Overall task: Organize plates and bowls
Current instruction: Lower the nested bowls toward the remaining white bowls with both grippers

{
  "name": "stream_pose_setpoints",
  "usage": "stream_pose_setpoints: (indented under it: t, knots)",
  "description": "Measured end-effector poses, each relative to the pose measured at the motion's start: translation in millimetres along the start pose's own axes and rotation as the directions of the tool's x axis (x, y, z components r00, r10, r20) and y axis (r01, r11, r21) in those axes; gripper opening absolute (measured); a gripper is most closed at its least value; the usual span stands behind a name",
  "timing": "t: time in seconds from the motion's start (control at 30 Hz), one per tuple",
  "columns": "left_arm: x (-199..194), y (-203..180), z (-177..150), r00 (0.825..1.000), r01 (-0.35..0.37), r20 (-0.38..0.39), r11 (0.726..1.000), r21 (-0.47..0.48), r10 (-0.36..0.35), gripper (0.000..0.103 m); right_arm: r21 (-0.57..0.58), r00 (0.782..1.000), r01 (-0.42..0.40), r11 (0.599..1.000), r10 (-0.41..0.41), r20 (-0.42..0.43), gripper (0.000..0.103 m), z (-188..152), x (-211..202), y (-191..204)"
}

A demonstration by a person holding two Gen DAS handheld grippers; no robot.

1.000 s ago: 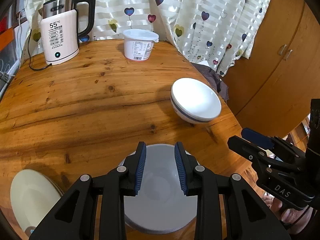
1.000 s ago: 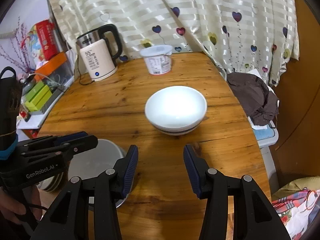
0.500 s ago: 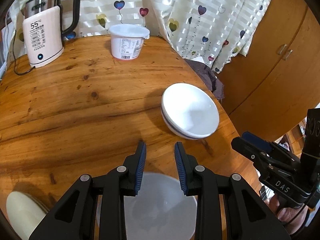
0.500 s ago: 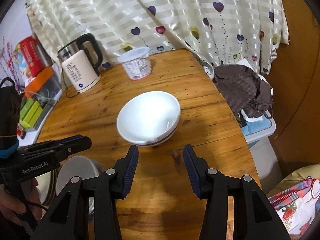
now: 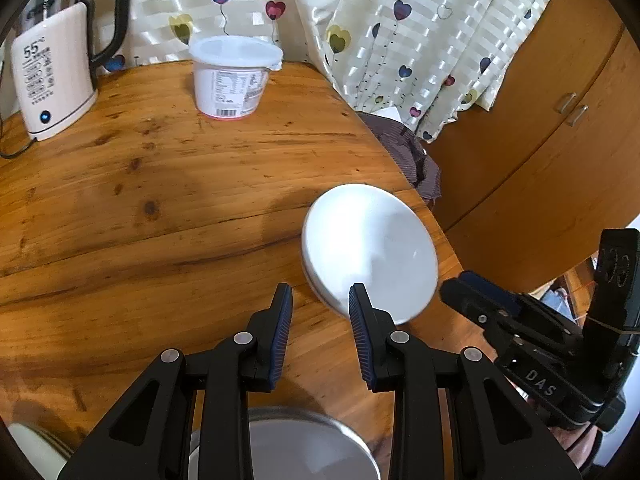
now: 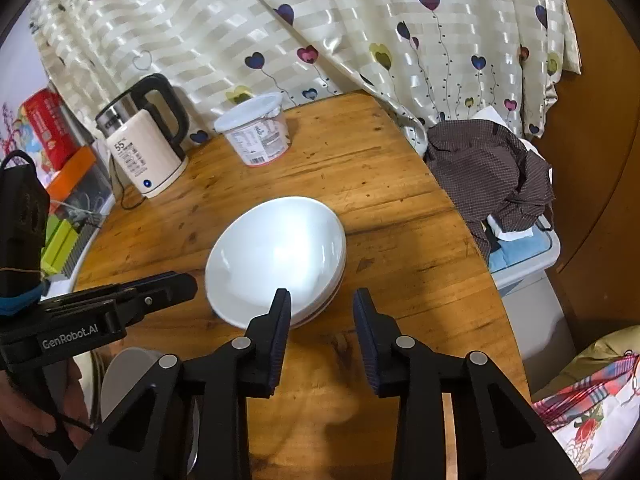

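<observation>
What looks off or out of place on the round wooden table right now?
Nothing is spilled or broken. One thing stands out: the white ceramic bowl with a dark band sits close to the round wooden table's right edge. In the right wrist view it looks like two nested bowls, slightly offset. The white lidded plastic tub and the cream electric kettle stand upright.

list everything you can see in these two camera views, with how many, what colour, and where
white bowls: two stacked, white, table's right part
grey plate: one, grey, near edge
cream plate: one, cream, near left edge
kettle: one, cream and black, far left
tub: one, white, lidded, far centre
table: one, brown wood
curtain: cream, heart-patterned, behind
cloth: brown checked, right of table
left gripper: black, empty, beside bowls
right gripper: black, closing, nothing between
hand: holding left gripper
</observation>
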State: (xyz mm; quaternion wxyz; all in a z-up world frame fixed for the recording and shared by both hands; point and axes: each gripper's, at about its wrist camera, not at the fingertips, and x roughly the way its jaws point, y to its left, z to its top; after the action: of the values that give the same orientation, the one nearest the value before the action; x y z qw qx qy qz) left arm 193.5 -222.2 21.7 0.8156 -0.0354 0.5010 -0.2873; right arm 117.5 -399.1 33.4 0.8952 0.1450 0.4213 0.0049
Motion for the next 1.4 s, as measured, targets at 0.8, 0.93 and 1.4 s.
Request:
stream_pose_setpoints:
  t: [0.8, 0.93, 1.4]
  knots:
    - [28.6, -1.1, 12.0, 0.999, 0.017, -0.039, 1.0, 0.003, -0.017, 0.031, 0.025, 0.999, -0.034, 0.999, 0.035, -0.038, 0.021, 10.2, 27.8, -6.5]
    - [28.2, -1.8, 11.6, 0.999, 0.014, -0.037, 1.0, 0.007, -0.014, 0.031, 0.026, 0.999, -0.032, 0.999, 0.033, -0.038, 0.021, 10.7, 28.3, -6.5]
    - [12.8, -7.4, 8.0, 1.0, 0.004, -0.009, 1.0, 0.025, -0.004, 0.031, 0.017, 0.999, -0.03, 0.999, 0.03, -0.016, 0.021, 9.2, 15.4, -2.9]
